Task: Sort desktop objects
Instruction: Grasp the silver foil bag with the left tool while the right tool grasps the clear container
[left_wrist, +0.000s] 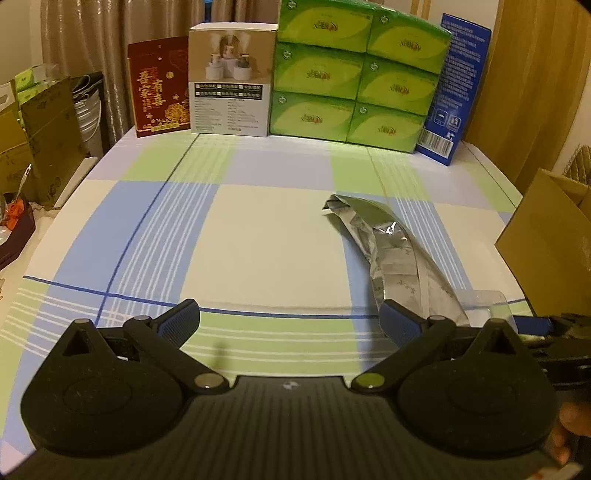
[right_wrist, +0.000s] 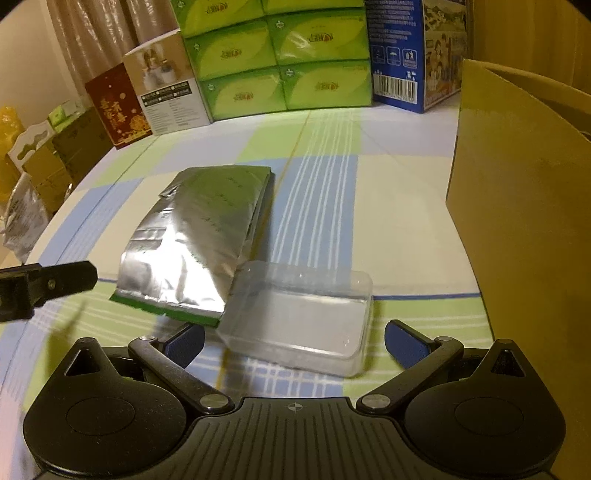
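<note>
Left gripper (left_wrist: 290, 323) hovers low over the checked tablecloth (left_wrist: 266, 240), jaws wide and empty; the silver foil pouch (left_wrist: 388, 247) lies ahead to its right. Red box (left_wrist: 159, 86) reads 吾家有喜.

Right gripper (right_wrist: 293, 341), spread wide, flanks the clear plastic tray (right_wrist: 299, 314), which touches the pouch beside a cardboard box (right_wrist: 517, 206).

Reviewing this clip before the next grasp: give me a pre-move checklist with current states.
1. Right gripper open: ok.
2. Left gripper open, holding nothing: ok.
3. Clear tray between the right fingers' line: ok, just ahead of them.
4. Foil bag apart from the tray: not ok, its corner meets or overlaps it.
5. Cardboard box open to receive items: cannot tell.
6. Left gripper out of the right's path: ok, off to the side.
</note>
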